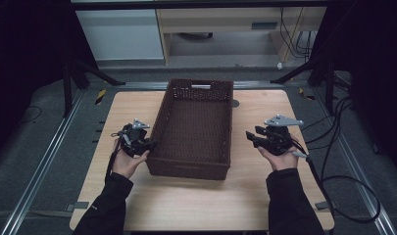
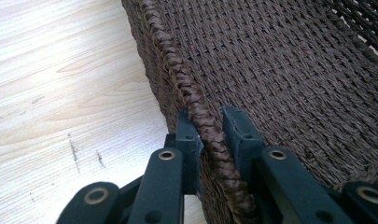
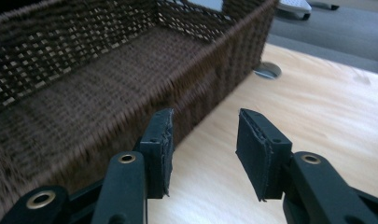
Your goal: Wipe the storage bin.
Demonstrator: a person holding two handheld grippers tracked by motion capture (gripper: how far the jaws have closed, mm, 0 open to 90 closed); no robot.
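Observation:
A dark brown woven basket (image 1: 159, 117) stands lengthwise in the middle of the wooden table (image 1: 269, 105), with nothing in it. My left gripper (image 1: 149, 144) is at the basket's left wall near the front corner. In the left gripper view its jaws (image 2: 209, 116) straddle the braided rim (image 2: 177, 74), one pad outside and one inside, pressed against it. My right gripper (image 1: 251, 138) hovers open over bare table just right of the basket. In the right gripper view it (image 3: 204, 116) has nothing between its pads, and the basket wall (image 3: 84, 93) lies to its left.
A round cable hole (image 1: 235, 103) sits in the table by the basket's far right corner, also seen as a grommet (image 3: 267, 71). Cables (image 1: 343, 186) trail off the table's right side. Metal rails (image 1: 44, 161) and dark stands flank the table.

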